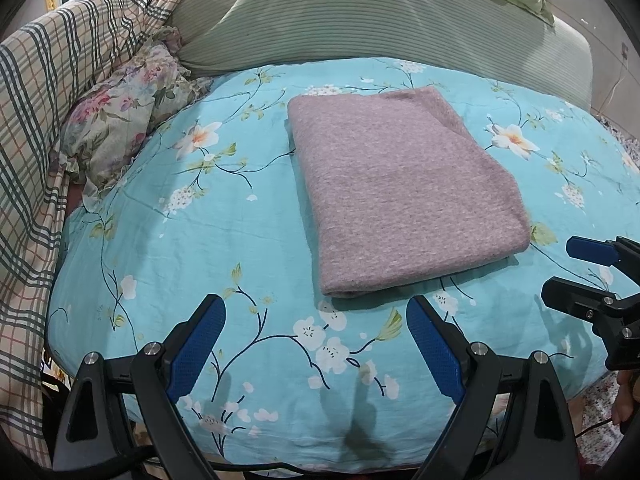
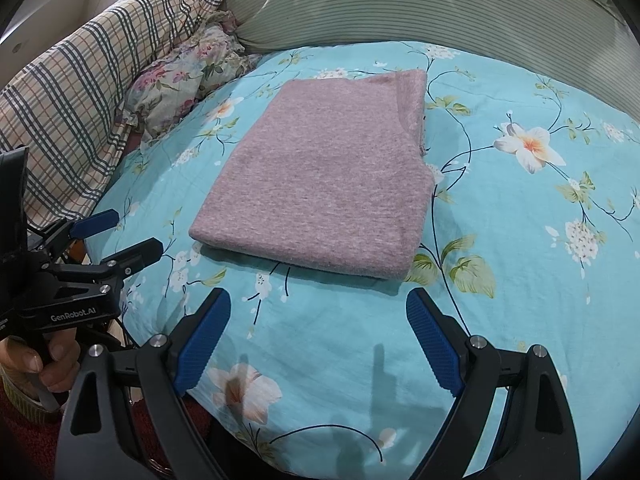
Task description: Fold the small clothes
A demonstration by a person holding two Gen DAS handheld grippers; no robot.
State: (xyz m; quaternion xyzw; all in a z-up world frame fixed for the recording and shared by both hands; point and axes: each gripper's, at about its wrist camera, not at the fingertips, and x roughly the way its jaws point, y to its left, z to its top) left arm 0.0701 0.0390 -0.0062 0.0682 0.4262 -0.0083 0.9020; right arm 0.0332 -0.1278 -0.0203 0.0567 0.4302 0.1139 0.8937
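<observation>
The folded mauve knit garment is left ahead of both released grippers, apparently finished.

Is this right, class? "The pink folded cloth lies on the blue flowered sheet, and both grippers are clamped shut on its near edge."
One thing is wrong. The pink folded cloth does lie on the blue flowered sheet, but the left gripper and right gripper both stand open, short of the near edge, holding nothing. Each wrist view shows it.
</observation>
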